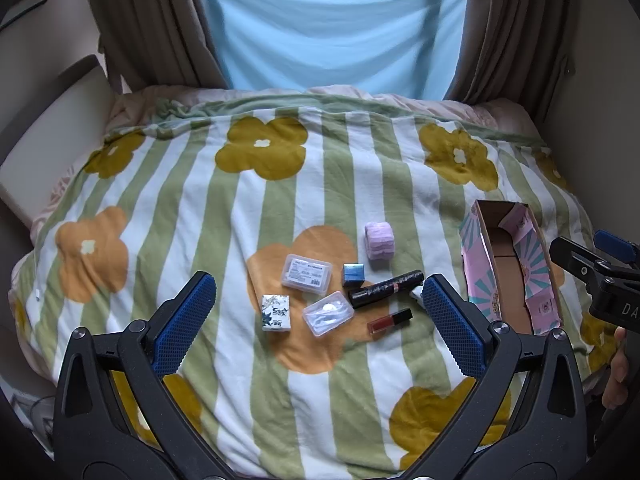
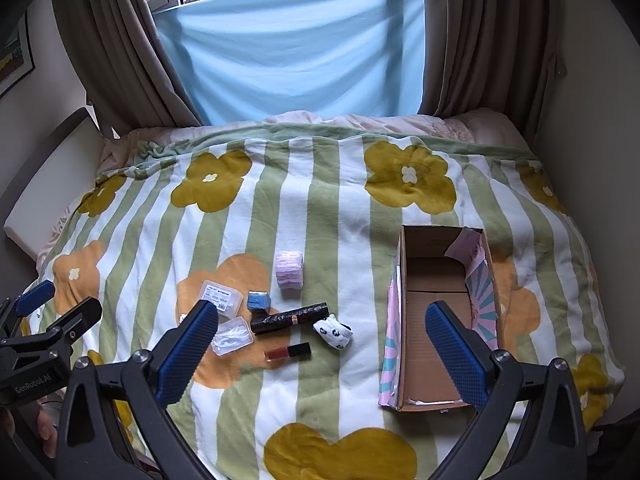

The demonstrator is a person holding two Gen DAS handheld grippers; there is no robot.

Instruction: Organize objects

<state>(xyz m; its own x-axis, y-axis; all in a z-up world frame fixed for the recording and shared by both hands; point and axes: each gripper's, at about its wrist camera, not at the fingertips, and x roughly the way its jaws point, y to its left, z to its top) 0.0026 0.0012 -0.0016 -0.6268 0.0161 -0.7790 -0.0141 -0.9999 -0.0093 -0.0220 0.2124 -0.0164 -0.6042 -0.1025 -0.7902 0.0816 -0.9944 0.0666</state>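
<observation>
Small items lie clustered on a flowered bedspread (image 1: 200, 208): a pink roll (image 1: 379, 245), a blue cube (image 1: 353, 273), two clear plastic cases (image 1: 306, 277) (image 1: 328, 313), a white patterned box (image 1: 276, 313), a black tube (image 1: 386, 289) and a red lip gloss (image 1: 390, 320). The right wrist view also shows a white panda item (image 2: 333, 331). An open cardboard box (image 1: 510, 272) (image 2: 436, 320) lies to the right, empty. My left gripper (image 1: 316, 294) is open above the cluster. My right gripper (image 2: 320, 320) is open, between cluster and box.
The bed fills both views. A white headboard cushion (image 1: 52, 140) lies at the left. Brown curtains (image 1: 152, 24) and a blue sheet (image 1: 332, 28) hang behind. The bed's near edge is just below the grippers.
</observation>
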